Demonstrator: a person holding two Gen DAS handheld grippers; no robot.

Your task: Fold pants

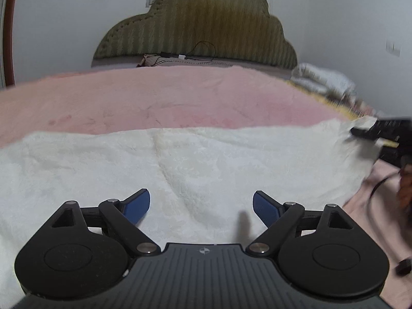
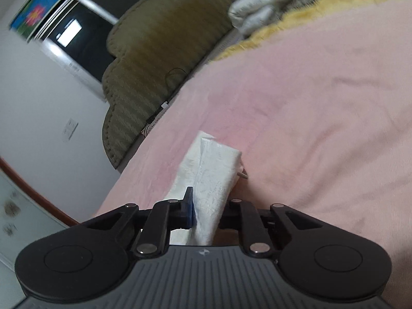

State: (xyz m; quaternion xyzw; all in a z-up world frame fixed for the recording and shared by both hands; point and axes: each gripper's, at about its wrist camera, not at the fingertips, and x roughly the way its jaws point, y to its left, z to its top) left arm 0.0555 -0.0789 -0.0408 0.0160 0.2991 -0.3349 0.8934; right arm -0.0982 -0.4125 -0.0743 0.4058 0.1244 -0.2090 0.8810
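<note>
My left claw [image 1: 201,207] hangs released over the near part of the white fleece pants [image 1: 180,164], its blue pads [image 1: 140,206] spread wide with only fabric showing below the gap and nothing pinched. The pants lie spread flat across the pink blanket [image 1: 154,97] on the bed, reaching from the left edge of my left view to the right side, where their far right corner lifts off the blanket. That corner is in my right claw [image 1: 370,132], which comes in from the right edge of that view.

In the right wrist view the right claw [image 2: 203,212] is clenched on the pants [image 2: 211,175]: a folded wad of white fabric stands pinched between the jaws and sticks out past the fingertips toward the far side, raised above the pink blanket [image 2: 309,90]. A small tag or loop pokes out at the wad's right edge; I cannot tell which.

At the far end of the bed stands an olive quilted headboard [image 1: 200,25] with a scalloped top. Rumpled white bedding [image 1: 322,77] lies at the far right.
</note>
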